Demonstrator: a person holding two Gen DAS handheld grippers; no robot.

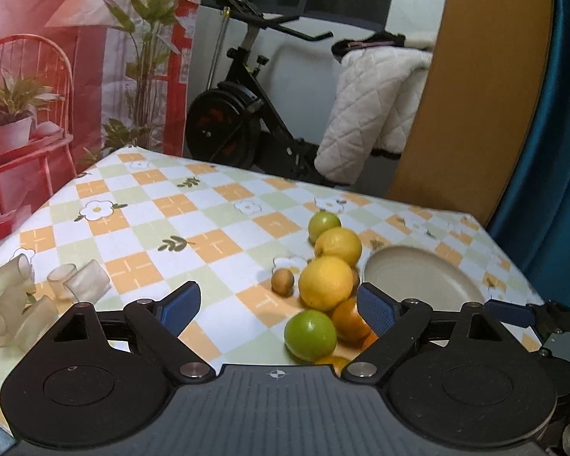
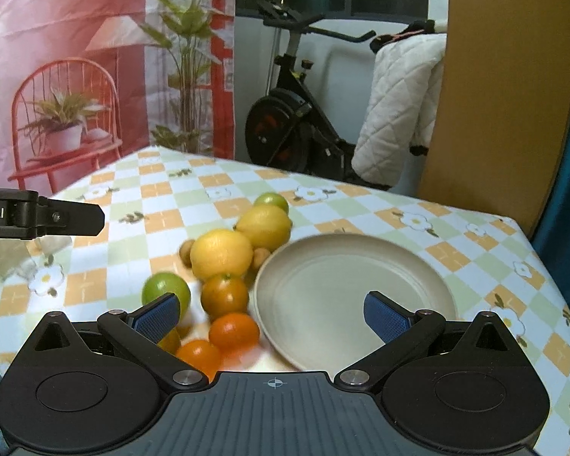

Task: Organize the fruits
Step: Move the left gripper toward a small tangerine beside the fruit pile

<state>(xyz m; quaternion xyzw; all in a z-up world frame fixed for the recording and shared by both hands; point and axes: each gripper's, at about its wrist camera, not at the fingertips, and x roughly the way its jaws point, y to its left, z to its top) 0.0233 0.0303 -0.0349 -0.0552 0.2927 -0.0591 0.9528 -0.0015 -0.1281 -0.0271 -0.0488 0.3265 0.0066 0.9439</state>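
Note:
A cluster of fruit lies on the checked tablecloth, left of an empty beige plate (image 2: 361, 288). It holds two lemons (image 2: 221, 254), a near lime (image 2: 165, 293), a far lime (image 2: 271, 201), three oranges (image 2: 224, 295) and small brown fruits (image 2: 188, 251). My right gripper (image 2: 270, 315) is open above the oranges and the plate's left rim, gripping nothing. My left gripper (image 1: 279, 304) is open too, low over the table. The near lime (image 1: 310, 335) and a lemon (image 1: 326, 283) lie just inside its right finger, untouched. The plate (image 1: 418, 277) lies to its right.
Several translucent cups (image 1: 87, 281) lie tumbled at the table's left side. The other gripper's finger (image 2: 75, 220) juts in from the left of the right wrist view. Past the table's far edge stand an exercise bike (image 1: 243, 121) and a quilted white jacket (image 1: 368, 114).

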